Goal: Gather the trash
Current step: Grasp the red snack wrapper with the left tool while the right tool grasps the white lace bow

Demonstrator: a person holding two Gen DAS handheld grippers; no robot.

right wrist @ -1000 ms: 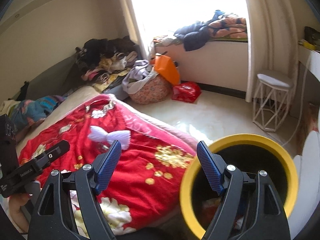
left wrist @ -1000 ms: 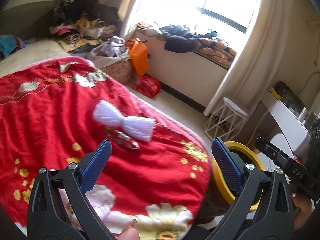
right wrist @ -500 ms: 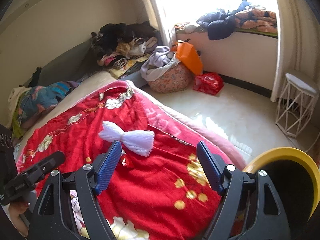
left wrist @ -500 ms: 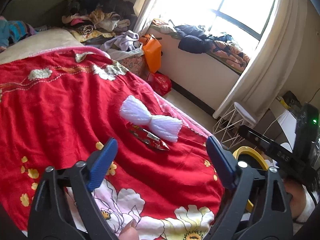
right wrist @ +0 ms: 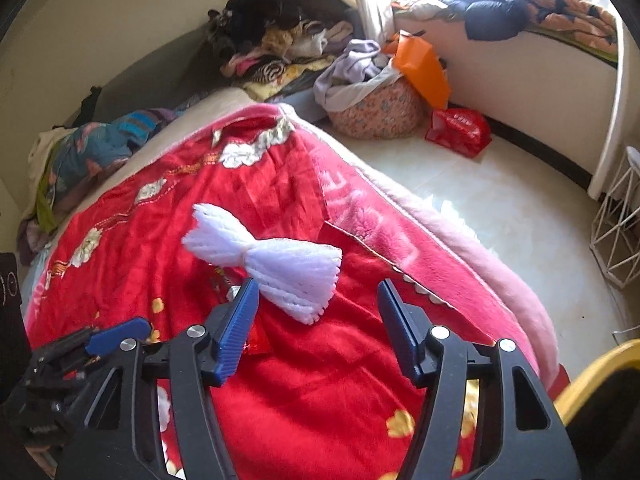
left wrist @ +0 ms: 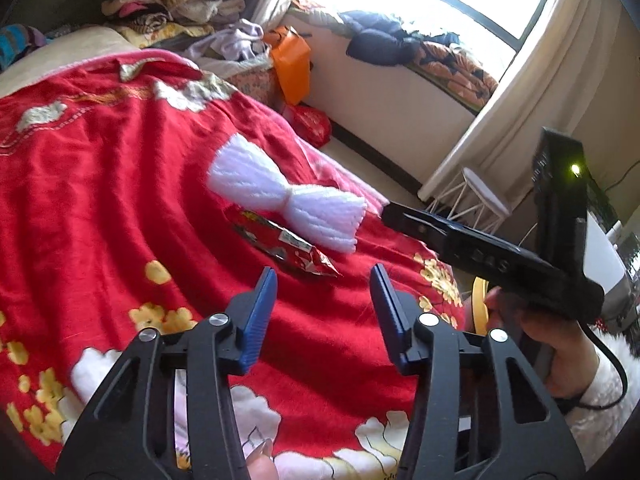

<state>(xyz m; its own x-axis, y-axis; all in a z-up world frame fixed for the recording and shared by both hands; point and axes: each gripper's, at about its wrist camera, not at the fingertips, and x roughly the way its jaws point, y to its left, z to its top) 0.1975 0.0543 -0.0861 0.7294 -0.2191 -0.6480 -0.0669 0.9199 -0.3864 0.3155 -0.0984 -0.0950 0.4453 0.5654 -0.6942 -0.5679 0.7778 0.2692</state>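
A red snack wrapper (left wrist: 286, 246) lies flat on the red flowered blanket (left wrist: 100, 184), just in front of a white foam bow-shaped piece (left wrist: 286, 200). My left gripper (left wrist: 322, 280) hovers just short of the wrapper; its jaws are closing with nothing between them. In the right wrist view the white foam piece (right wrist: 268, 260) lies just beyond my right gripper (right wrist: 316, 296), whose jaws are also closing on nothing. The wrapper (right wrist: 224, 280) is mostly hidden behind the right gripper's left finger. The left gripper's blue fingers (right wrist: 116, 336) show at lower left there.
A yellow-rimmed black bin (right wrist: 592, 364) stands off the bed's near corner. Beyond the bed are a red bag (right wrist: 460, 130), an orange bag (right wrist: 422, 68), a patterned laundry basket (right wrist: 376, 114), piles of clothes and a white wire stool (right wrist: 620, 240). A hand (left wrist: 556, 344) holds the right gripper.
Both grippers have come down and forward over the blanket toward the wrapper and foam piece, and both pairs of jaws have narrowed. The yellow bin has slid out to the frame edge.
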